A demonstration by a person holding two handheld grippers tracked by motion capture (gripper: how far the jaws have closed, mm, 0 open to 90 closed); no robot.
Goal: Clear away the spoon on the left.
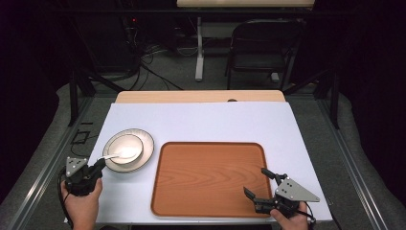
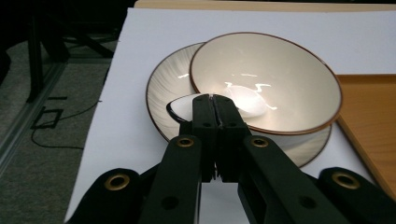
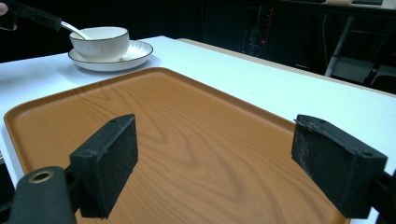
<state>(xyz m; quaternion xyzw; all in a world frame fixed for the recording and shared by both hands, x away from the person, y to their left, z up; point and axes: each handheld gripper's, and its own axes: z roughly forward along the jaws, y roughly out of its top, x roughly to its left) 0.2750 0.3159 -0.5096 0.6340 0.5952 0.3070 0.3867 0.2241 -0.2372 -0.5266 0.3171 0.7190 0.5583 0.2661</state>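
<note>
Where it meets the left gripper [image 2: 215, 100], the spoon [image 2: 243, 100] seems pinched.

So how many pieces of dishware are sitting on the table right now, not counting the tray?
3, all stacked at the table's left: a plate, a bowl standing on it, and a white spoon lying in the bowl, its handle pinched in the left claw.
</note>
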